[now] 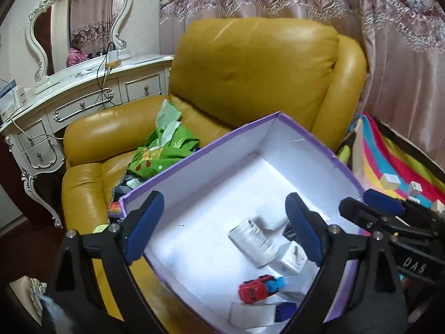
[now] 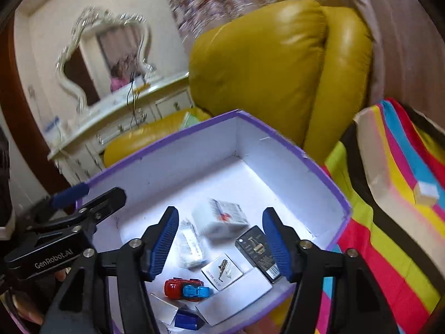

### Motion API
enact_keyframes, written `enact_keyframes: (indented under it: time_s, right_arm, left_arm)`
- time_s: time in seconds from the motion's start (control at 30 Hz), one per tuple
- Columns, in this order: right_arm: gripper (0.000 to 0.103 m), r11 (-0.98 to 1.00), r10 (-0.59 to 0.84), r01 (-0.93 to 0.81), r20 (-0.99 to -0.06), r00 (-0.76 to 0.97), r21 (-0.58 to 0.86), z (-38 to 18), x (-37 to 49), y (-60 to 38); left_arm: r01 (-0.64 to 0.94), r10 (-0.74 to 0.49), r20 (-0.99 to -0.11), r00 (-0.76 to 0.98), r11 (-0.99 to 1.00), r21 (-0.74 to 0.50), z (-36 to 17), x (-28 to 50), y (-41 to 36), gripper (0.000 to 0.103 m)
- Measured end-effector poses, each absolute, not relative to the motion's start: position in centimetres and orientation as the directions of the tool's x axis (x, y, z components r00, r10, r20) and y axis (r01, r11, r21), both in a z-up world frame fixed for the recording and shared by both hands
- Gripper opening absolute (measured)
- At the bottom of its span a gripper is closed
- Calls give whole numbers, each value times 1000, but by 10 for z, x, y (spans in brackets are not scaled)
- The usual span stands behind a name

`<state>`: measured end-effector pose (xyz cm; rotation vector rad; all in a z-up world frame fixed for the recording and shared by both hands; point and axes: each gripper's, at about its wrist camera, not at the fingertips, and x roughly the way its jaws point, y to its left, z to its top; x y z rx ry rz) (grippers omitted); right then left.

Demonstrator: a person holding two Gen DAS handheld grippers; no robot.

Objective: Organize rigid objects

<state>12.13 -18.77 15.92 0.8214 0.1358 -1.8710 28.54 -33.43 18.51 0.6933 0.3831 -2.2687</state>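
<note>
A purple box with a white inside (image 1: 211, 172) (image 2: 278, 167) stands in front of a yellow armchair. In it lie a red and blue toy car (image 1: 260, 288) (image 2: 186, 289), a white cylinder (image 1: 254, 240), a white plug-like block (image 1: 290, 257), a white packet (image 2: 222, 218), a black card box (image 2: 258, 252) and small white and blue pieces. My left gripper (image 1: 222, 229) is open and empty above the box's near left part. My right gripper (image 2: 221, 240) is open and empty above the items; it also shows at the box's right rim in the left wrist view (image 1: 370, 206).
The yellow armchair (image 1: 250, 69) holds green cloth (image 1: 164, 144) and small items. A striped blanket (image 2: 395, 208) at the right carries small white blocks (image 1: 389, 181). A white dresser with mirror (image 1: 69, 103) stands at the left.
</note>
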Motion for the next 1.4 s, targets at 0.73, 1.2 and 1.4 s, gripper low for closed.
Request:
enact_keyframes:
  time_s: [0.73,1.2,1.4]
  right_arm:
    - [65,-964,-265,189,-770,-581,189,53,-21,203]
    - [65,-832,-57,-382,-746,-664,403,27,-114,378]
    - [65,-773,135,-568,-802,-581,281,17,-170,382]
  left_arm:
    - [26,64,-696,-715,-993,-119,98,67,-77,102]
    - [-10,121,-794,-595,-990,-143,10,-26,-30,102]
    - [-4,157,-787,-596,-981,-193,6,-24,-36,102]
